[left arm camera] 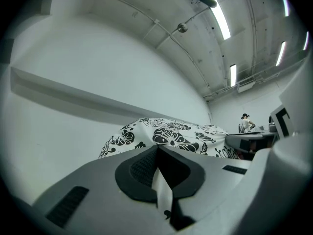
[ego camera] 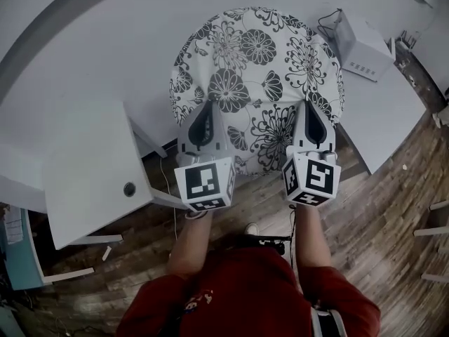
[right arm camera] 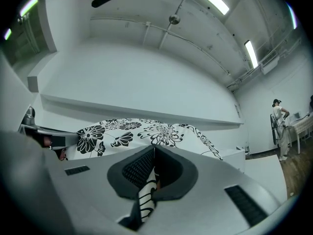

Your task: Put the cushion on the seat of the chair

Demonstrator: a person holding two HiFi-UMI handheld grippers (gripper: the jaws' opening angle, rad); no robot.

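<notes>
Saw the cushion [ego camera: 256, 62] at upper centre of the frame, left gripper [ego camera: 205, 107] gripping its lower left edge, right gripper [ego camera: 311, 105] its lower right. Noted a table [ego camera: 81, 167] at middle left, a box [ego camera: 361, 44] at upper right.

head view: steeply down | gripper views: low, close, upward | shared: cushion [ego camera: 256, 83]

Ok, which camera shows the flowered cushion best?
Head view: the whole round cushion shows, left gripper and right gripper pinching its near edge. The gripper views show only a pinched fold and some fabric beyond.
</notes>
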